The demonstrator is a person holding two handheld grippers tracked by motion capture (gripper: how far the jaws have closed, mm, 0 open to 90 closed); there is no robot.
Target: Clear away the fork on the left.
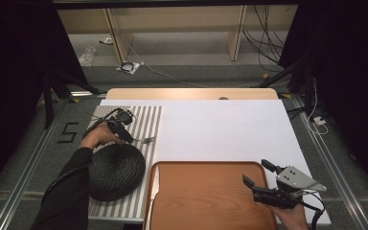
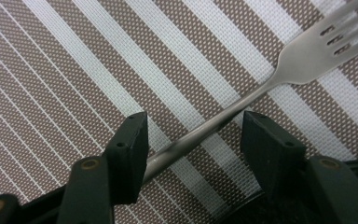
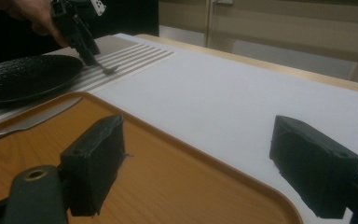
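1. At the table's left, the left gripper (image 1: pixel 133 139) straddles the fork (image 2: pixel 242 105) handle lying on the striped placemat (image 1: pixel 146 120), jaws apart, nothing yet clamped; closing on the handle looks like the next move.
2. Just nearer, the black plate (image 1: pixel 117 170) crowds that spot.
3. Rightward, white tabletop (image 1: pixel 220 127) lies open.
4. Over the wooden tray (image 1: pixel 201 196), with a knife (image 1: pixel 154 184) at its left rim, the right gripper (image 1: pixel 258 175) hovers wide open, empty.

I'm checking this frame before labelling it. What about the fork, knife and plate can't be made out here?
- Fork: left gripper view, handle end hidden behind the left hand-held gripper; tine tips cut off by the top right corner.
- Knife: high view, lower end cut off by the bottom edge.
- Plate: high view, left rim hidden under the person's sleeve.
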